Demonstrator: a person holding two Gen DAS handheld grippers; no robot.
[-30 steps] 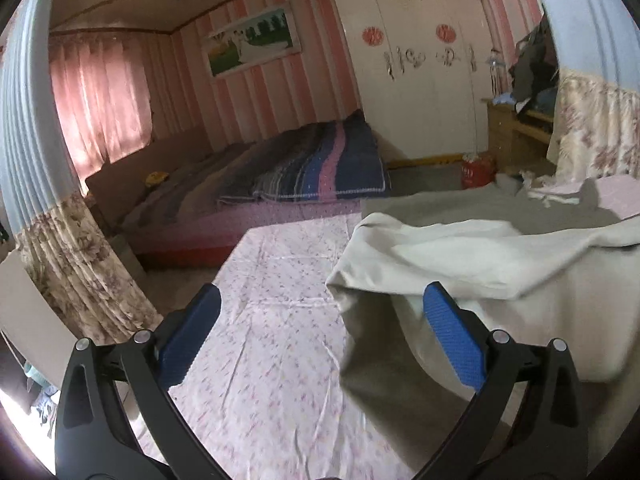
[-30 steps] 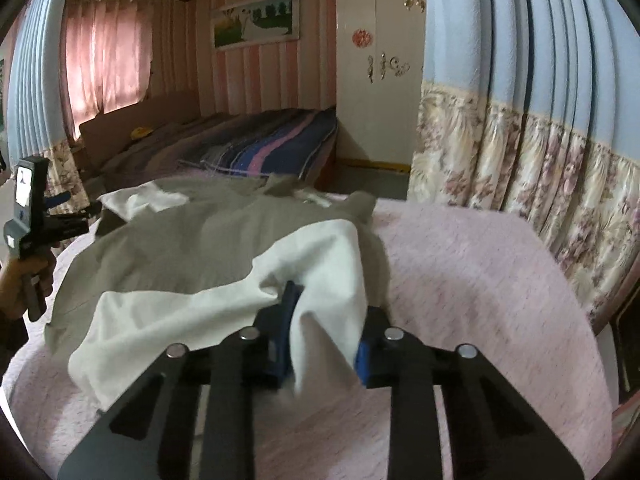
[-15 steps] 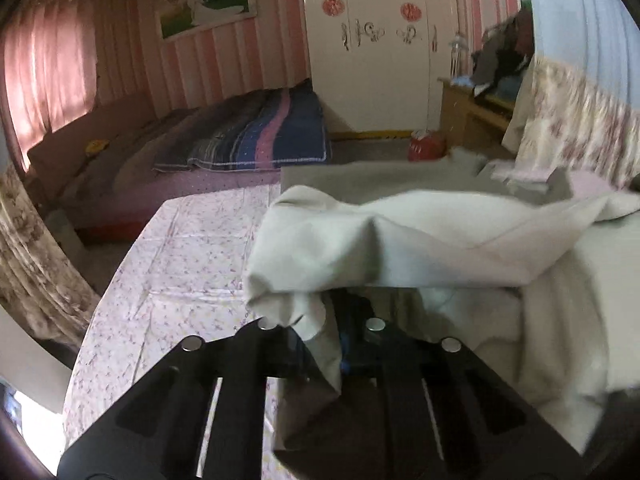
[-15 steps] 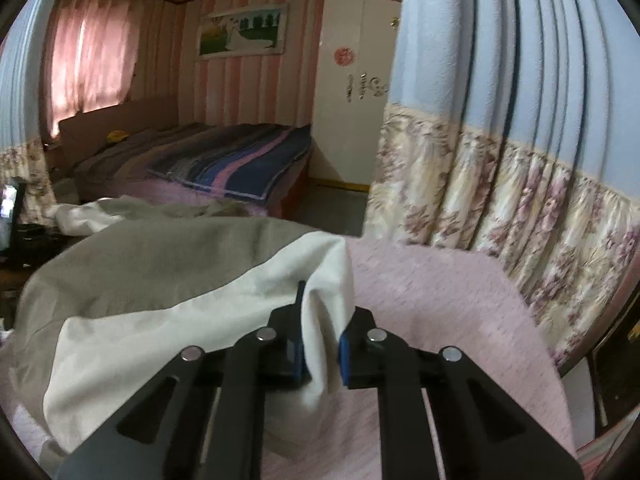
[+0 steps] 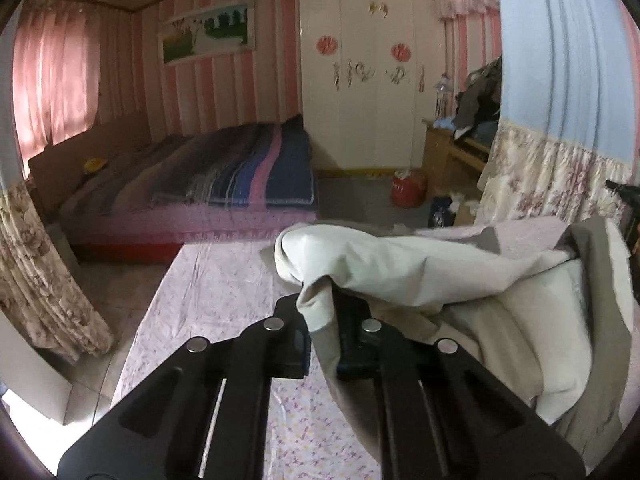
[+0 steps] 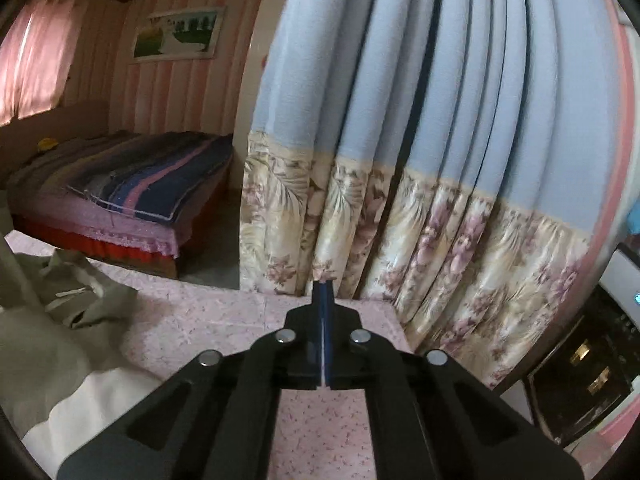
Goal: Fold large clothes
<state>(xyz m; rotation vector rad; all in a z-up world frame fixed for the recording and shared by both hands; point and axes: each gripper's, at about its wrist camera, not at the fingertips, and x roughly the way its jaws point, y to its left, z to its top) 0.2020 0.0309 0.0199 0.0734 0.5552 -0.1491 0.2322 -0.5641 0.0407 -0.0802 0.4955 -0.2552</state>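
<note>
A large two-tone garment, cream and olive-grey [image 5: 400, 264], lies bunched on the pink flowered sheet [image 5: 224, 280]. My left gripper [image 5: 320, 304] is shut on a cream edge of it and holds that edge lifted off the sheet, with cloth draped over the jaws. In the right wrist view the garment [image 6: 48, 344] lies at the far left, apart from my right gripper [image 6: 323, 292]. Its jaws are closing, the blue pads meet with nothing between them, and it points at the curtain over the sheet [image 6: 224, 320].
A blue curtain with a flowered hem [image 6: 400, 120] hangs close beyond the sheet's far edge. A second bed with a striped blanket [image 5: 248, 168], a white wardrobe [image 5: 368, 80], a red container on the floor [image 5: 406, 190] and a cluttered wooden desk [image 5: 460, 148] stand behind.
My left gripper went from wide open to shut on the garment's edge and rose with it. My right gripper lost the cream fold, swung right toward the curtain and closed empty.
</note>
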